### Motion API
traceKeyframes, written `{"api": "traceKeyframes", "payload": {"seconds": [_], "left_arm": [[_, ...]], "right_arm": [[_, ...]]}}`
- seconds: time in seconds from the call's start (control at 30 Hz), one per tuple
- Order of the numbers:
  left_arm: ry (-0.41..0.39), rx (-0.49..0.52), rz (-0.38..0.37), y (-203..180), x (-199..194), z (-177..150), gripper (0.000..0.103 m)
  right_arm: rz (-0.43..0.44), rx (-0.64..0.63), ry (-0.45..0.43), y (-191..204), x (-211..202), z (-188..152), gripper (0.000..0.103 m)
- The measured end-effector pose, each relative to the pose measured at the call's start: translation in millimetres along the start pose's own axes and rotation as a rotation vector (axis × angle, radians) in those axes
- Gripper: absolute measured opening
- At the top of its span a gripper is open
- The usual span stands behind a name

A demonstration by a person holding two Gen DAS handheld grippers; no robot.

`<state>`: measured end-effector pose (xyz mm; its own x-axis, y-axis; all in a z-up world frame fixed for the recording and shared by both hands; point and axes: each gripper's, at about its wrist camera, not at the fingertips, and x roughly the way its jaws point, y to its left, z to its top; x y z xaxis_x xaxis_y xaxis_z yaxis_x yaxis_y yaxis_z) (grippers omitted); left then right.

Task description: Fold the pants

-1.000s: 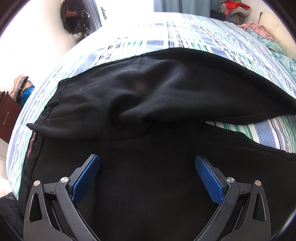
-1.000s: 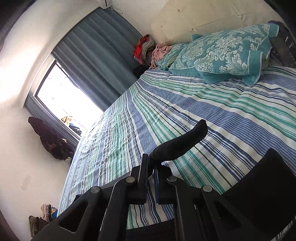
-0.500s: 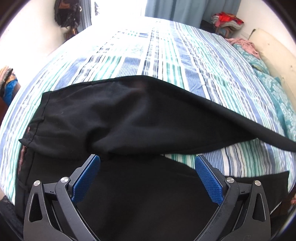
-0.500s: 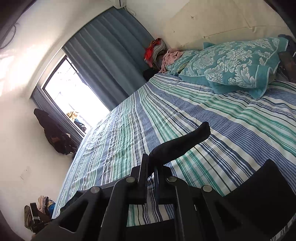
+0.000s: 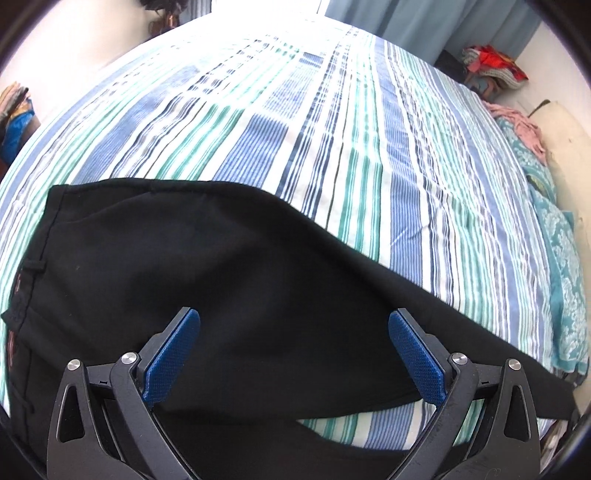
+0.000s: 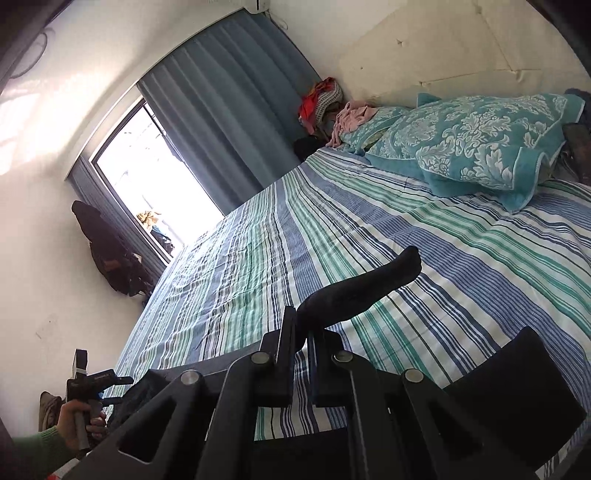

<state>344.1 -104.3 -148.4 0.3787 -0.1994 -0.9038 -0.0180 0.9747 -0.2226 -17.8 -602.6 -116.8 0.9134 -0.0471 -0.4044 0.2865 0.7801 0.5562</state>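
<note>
the right gripper (image 6: 302, 332) clenches a pants (image 5: 207, 280) fold low in frame, left gripper (image 5: 293, 354) released above them on the bed (image 5: 332, 147); a tug could slip it free.

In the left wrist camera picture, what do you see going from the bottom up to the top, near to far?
Left hand-held gripper with blue pads → black pants → striped bed sheet → blue curtain.
</note>
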Motion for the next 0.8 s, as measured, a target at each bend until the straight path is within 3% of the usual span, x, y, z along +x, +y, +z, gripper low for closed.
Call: {"api": "traceKeyframes", "payload": {"seconds": [0.2,0.33,0.37,0.43,0.47,0.5,0.57,0.67,0.8], "left_arm": [[0.080,-0.140,-0.030,-1.9,42.4,19.4,0.102],[0.084,-0.274,-0.034,15.2,58.2,28.0,0.101],[0.075,-0.312,-0.042,22.0,58.8,28.8,0.093],[0.070,-0.380,-0.081,35.7,59.4,29.6,0.055],[0.081,-0.402,-0.122,41.3,60.6,29.9,0.015],[0.092,-0.416,-0.179,44.8,60.3,30.0,0.005],[0.041,-0.399,-0.232,46.6,41.2,28.8,0.005],[-0.047,-0.262,-0.253,39.0,-8.4,21.3,0.005],[-0.156,-0.132,-0.283,51.0,-87.4,-16.1,0.005]], "right_arm": [[0.033,-0.013,-0.036,2.5,-21.5,0.7,0.006],[0.064,-0.047,-0.070,11.1,-39.0,-1.6,0.006],[0.074,-0.055,-0.083,12.7,-43.5,-1.6,0.006],[0.086,-0.073,-0.104,16.3,-49.9,-1.1,0.006],[0.090,-0.075,-0.105,16.2,-49.8,-0.7,0.006],[0.086,-0.069,-0.095,14.3,-47.7,-0.5,0.006],[0.062,-0.030,-0.055,4.9,-38.3,-2.2,0.006],[0.034,0.073,-0.006,-16.7,-27.3,-5.7,0.006],[0.023,0.165,-0.016,-37.8,-30.3,-5.3,0.006]]}}
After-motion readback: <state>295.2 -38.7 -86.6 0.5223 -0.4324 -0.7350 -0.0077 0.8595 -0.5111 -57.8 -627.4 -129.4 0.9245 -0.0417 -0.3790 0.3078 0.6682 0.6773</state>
